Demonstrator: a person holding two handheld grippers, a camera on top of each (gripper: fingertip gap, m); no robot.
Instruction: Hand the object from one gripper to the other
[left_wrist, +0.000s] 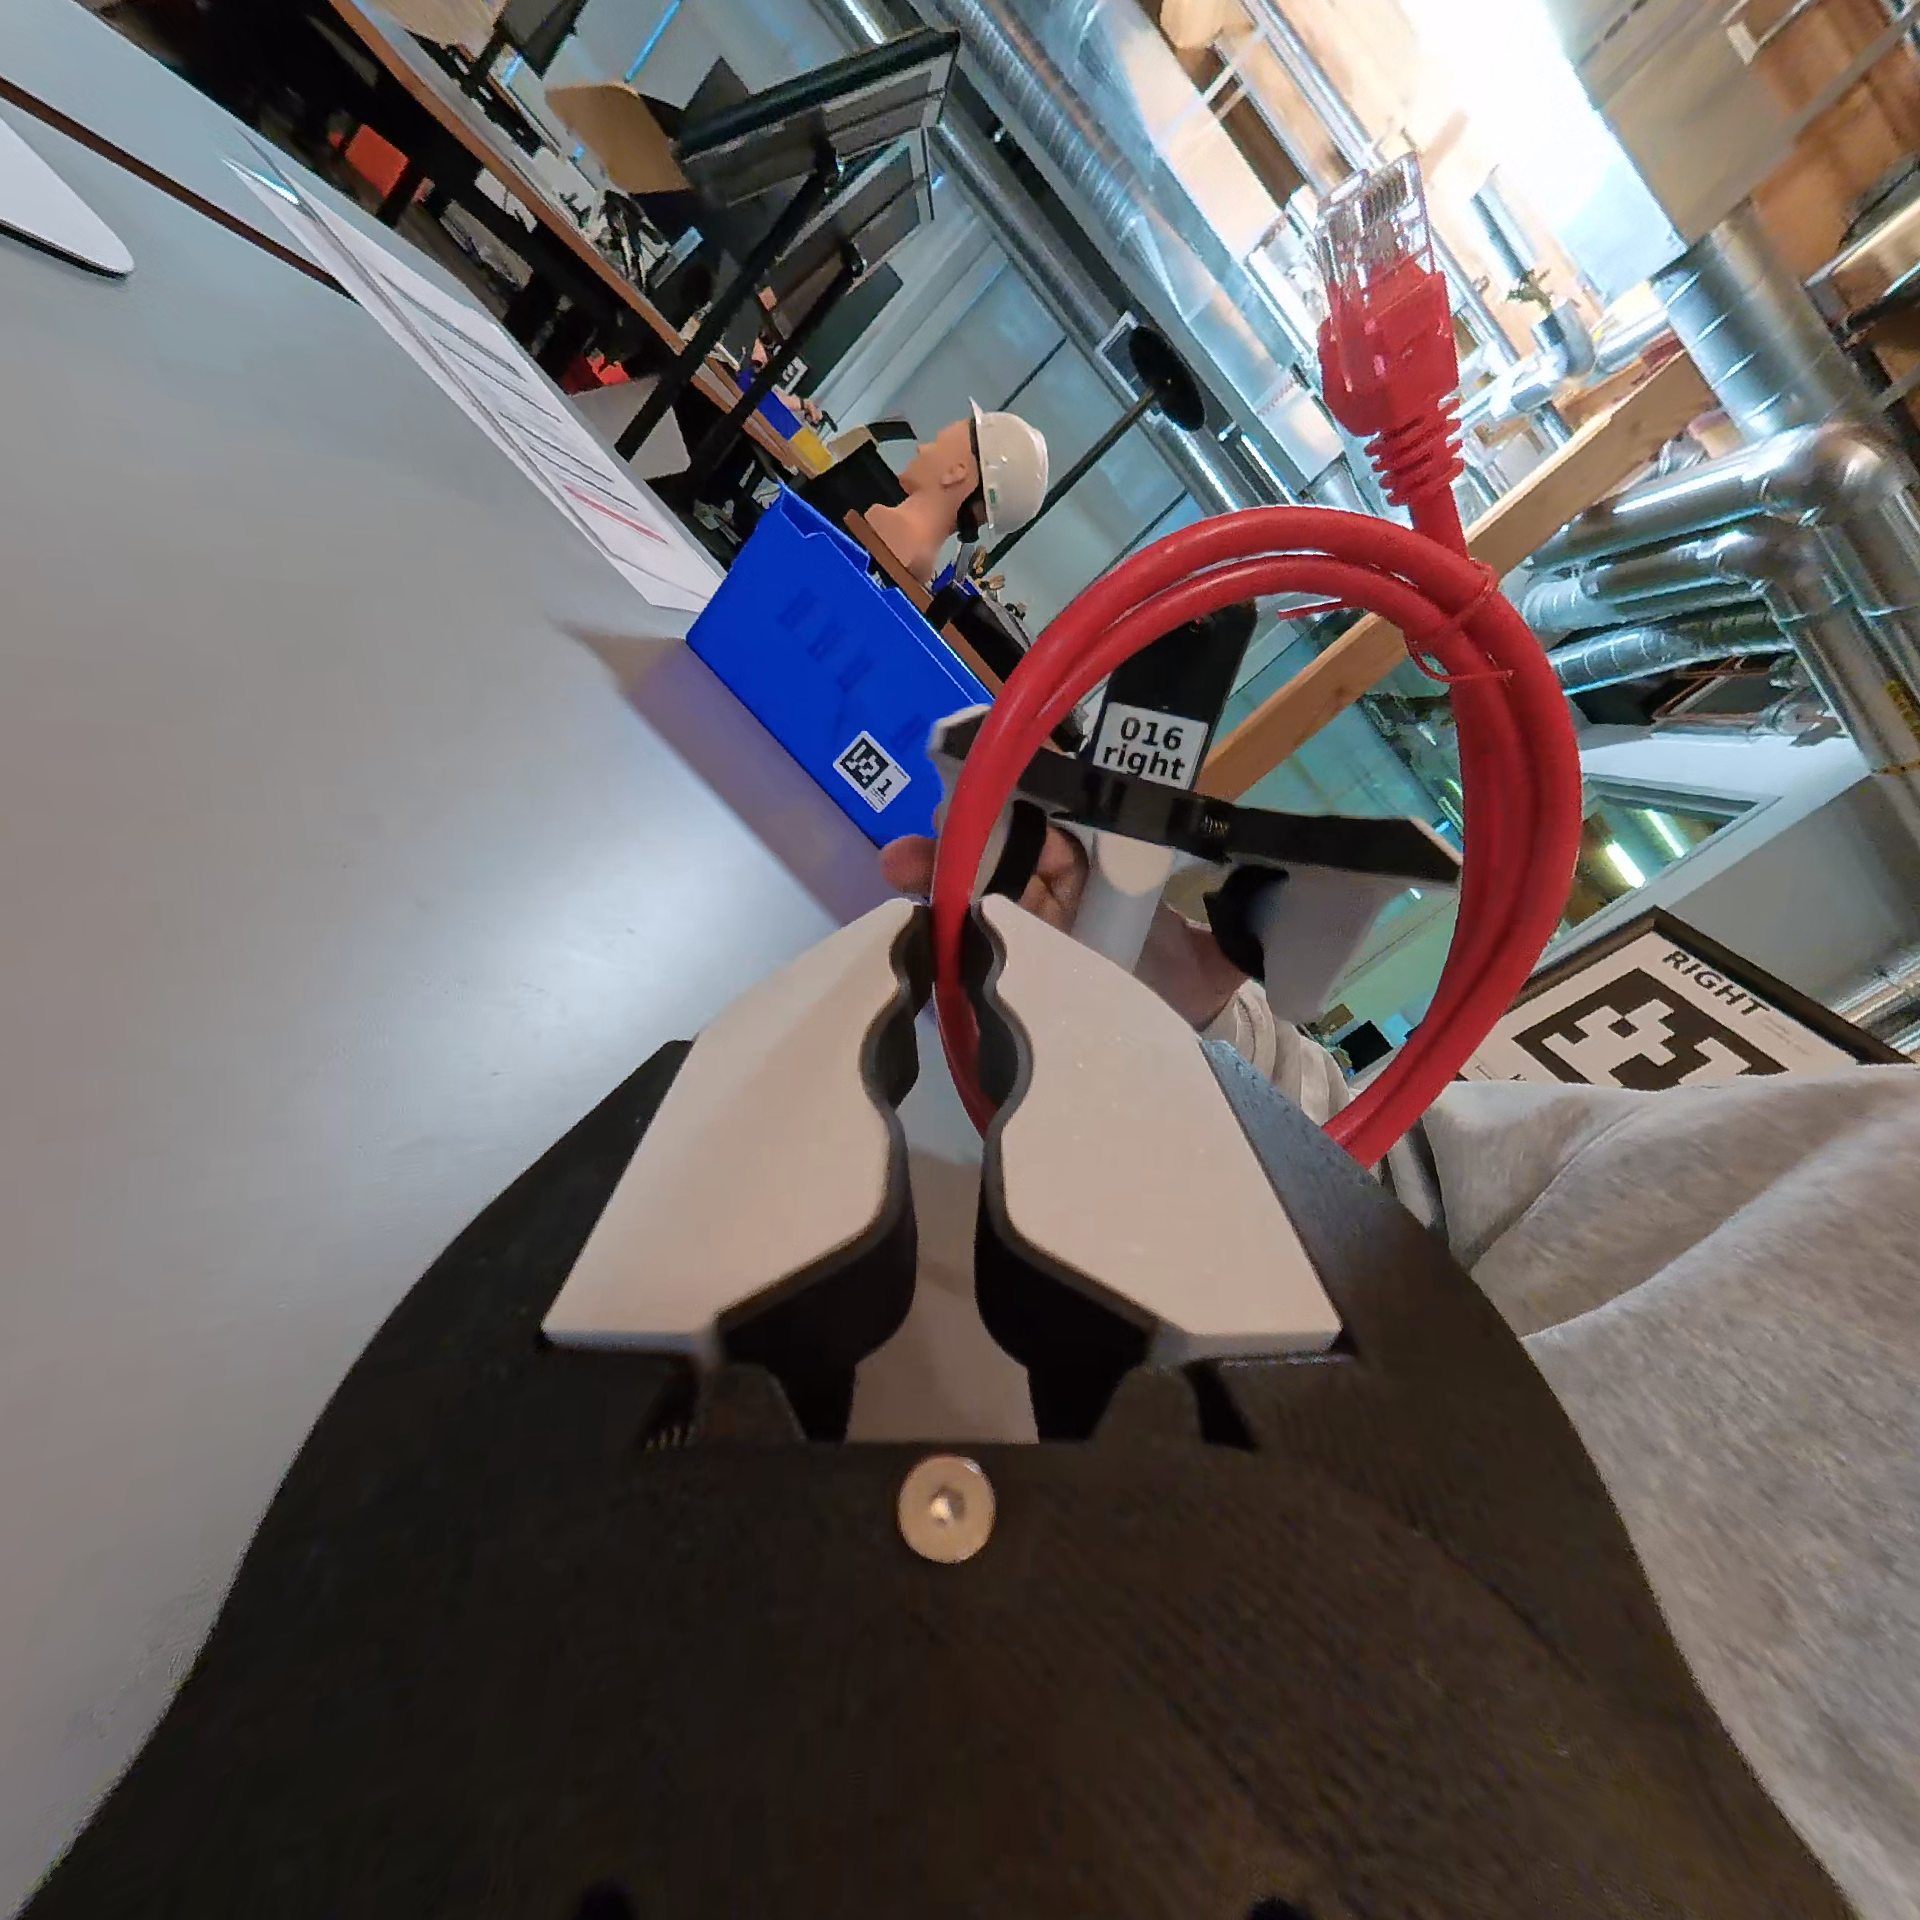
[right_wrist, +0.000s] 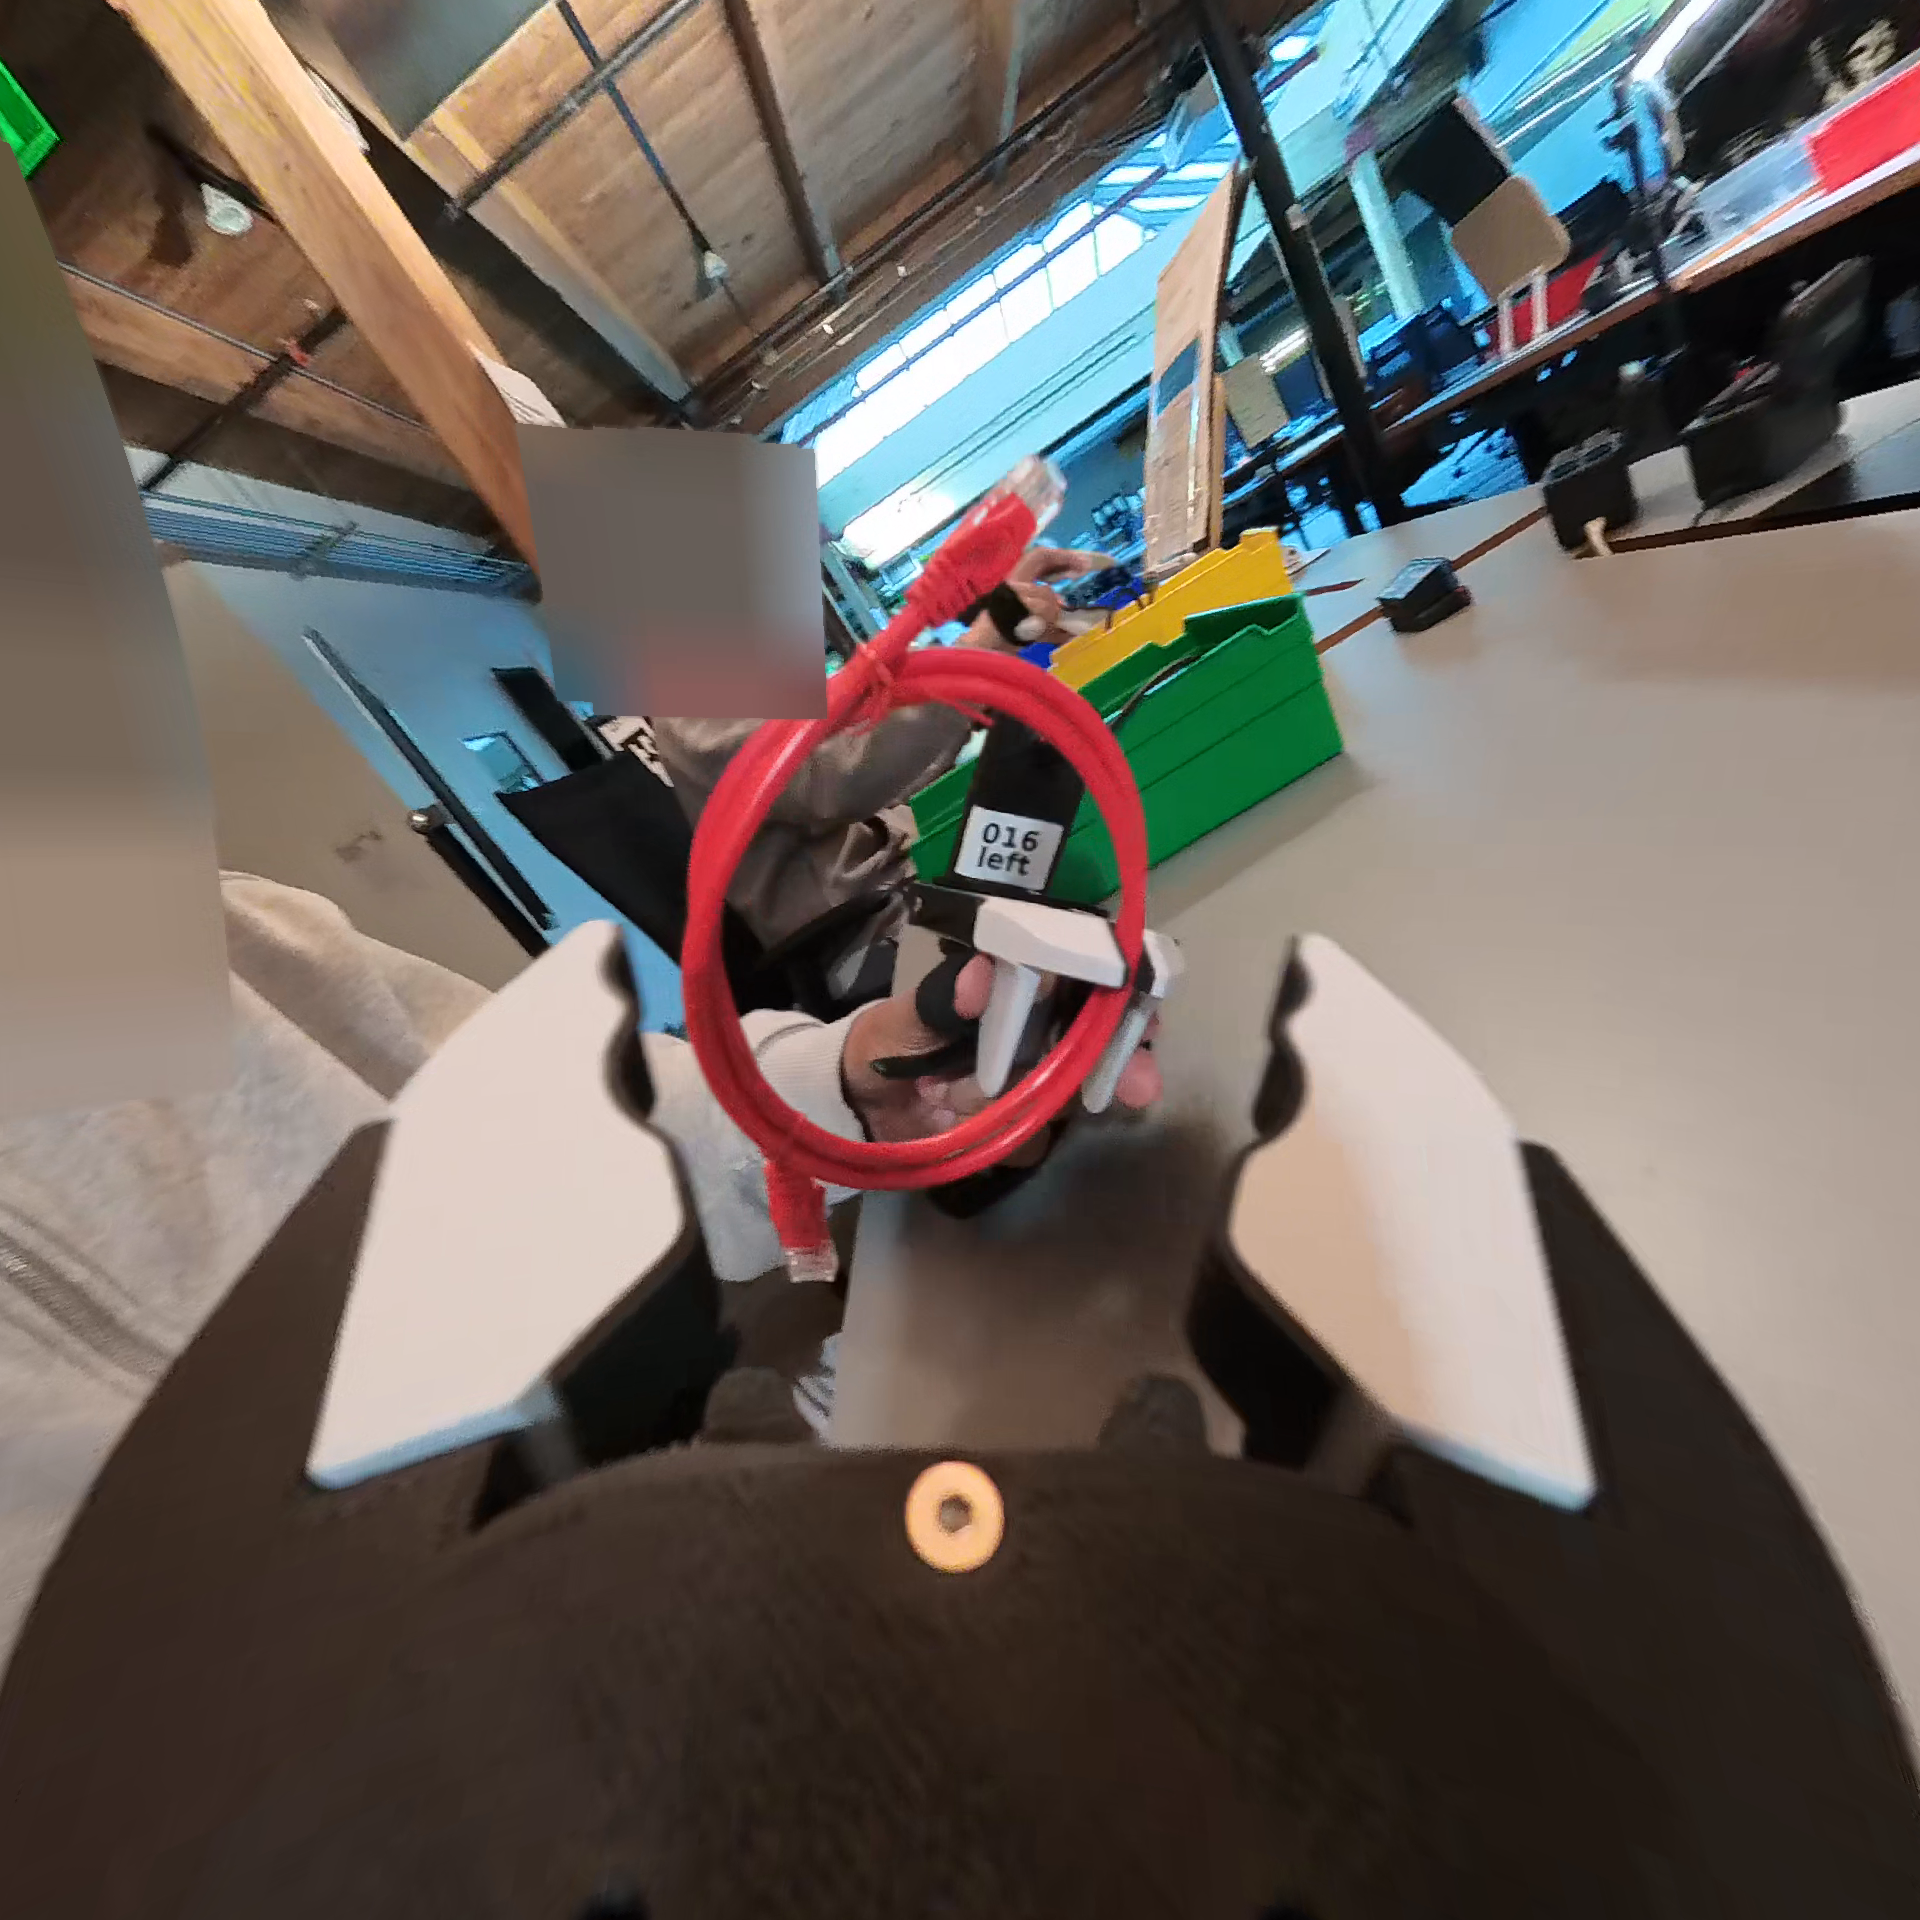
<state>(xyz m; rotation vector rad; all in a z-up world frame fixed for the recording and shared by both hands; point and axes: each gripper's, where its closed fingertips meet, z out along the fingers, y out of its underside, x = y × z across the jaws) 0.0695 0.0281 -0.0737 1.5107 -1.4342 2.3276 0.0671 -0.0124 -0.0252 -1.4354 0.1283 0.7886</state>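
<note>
The left gripper (left_wrist: 948, 935) is closed on the red cable (left_wrist: 1538, 790), a coil tied with a red twist; its fingers (left_wrist: 1091, 1091) pinch the near side of the loop, which stands up in the air above the grey table (left_wrist: 312, 831). One plug (left_wrist: 1387, 301) sticks up from the top of the coil. Beyond the loop, the right gripper (right_wrist: 956, 1039) is spread wide and holds nothing; its fingers (right_wrist: 1382, 1195) stand well apart, and the coil hangs ahead of them, between and above their tips, apparently not touching, though the blur makes this hard to judge. A second plug (right_wrist: 800, 1221) dangles from the coil's lower edge. Farther off, a blue bin (left_wrist: 831, 665) sits on the table in the left wrist view, and a green bin (right_wrist: 1226, 727) and a yellow bin (right_wrist: 1174, 603) in the right.
</note>
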